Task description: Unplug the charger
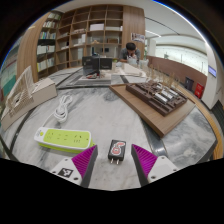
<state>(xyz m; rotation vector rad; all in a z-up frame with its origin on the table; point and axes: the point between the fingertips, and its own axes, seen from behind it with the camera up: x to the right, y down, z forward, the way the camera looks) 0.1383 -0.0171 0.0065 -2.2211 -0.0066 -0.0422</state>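
A small black charger (117, 151) with a red mark on its face lies flat on the grey marble table (100, 112), its two prongs pointing toward me. It lies between my gripper's (116, 162) two magenta pads (84, 161) with a gap at each side. The gripper is open. A green and white power strip (63, 138) lies on the table to the left of the fingers, with a white cable (64, 105) curling away behind it. The charger is apart from the strip.
A wooden tray with dark items (158, 96) stands on a wooden table at the right. A person (131, 53) sits at the far end. Bookshelves (85, 35) line the back wall. A white object (20, 100) sits at the left edge.
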